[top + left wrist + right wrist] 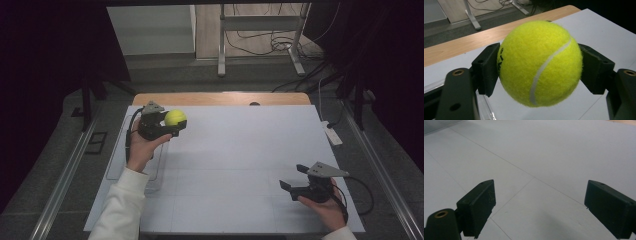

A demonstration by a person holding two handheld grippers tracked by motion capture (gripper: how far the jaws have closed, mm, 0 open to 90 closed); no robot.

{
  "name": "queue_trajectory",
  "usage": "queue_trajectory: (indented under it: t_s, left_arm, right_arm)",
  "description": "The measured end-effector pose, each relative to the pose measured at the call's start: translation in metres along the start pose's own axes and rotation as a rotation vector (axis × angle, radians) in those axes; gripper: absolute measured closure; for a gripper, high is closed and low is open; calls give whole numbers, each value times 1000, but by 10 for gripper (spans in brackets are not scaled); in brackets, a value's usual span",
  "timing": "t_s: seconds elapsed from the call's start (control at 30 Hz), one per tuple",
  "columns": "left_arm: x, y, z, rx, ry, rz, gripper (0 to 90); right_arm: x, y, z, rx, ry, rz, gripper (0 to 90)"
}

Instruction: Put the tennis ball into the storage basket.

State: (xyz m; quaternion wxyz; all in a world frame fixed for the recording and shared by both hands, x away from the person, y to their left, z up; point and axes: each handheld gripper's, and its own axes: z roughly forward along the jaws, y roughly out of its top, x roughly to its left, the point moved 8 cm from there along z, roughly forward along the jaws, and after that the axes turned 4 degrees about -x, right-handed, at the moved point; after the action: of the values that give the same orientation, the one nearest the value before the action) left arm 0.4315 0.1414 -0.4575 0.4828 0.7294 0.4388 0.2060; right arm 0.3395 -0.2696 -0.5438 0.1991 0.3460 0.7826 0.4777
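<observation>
A yellow tennis ball is held above the white table sheet at the far left, with my left gripper shut on it. In the left gripper view the ball sits squeezed between the two black pads, its white seam curving down the front. My right gripper hovers near the front right of the sheet, pointing left, open with nothing between its fingers. In the right gripper view its pads stand wide apart over bare sheet.
A clear tray outline lies at the sheet's left edge under the left forearm. The wooden table edge runs along the back. A white power strip lies off the right side. Metal stand legs and cables are beyond.
</observation>
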Motion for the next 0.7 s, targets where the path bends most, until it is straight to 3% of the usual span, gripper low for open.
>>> queue_trajectory:
  t_s: [0.5, 0.7]
  left_arm:
    - [14, -2, -2, 3, 38, -13, 269]
    - [25, -3, -6, -4, 57, -37, 269]
  right_arm:
    - [-1, 0, 0, 1, -4, 2, 105]
    - [-1, 0, 0, 0, -4, 4, 105]
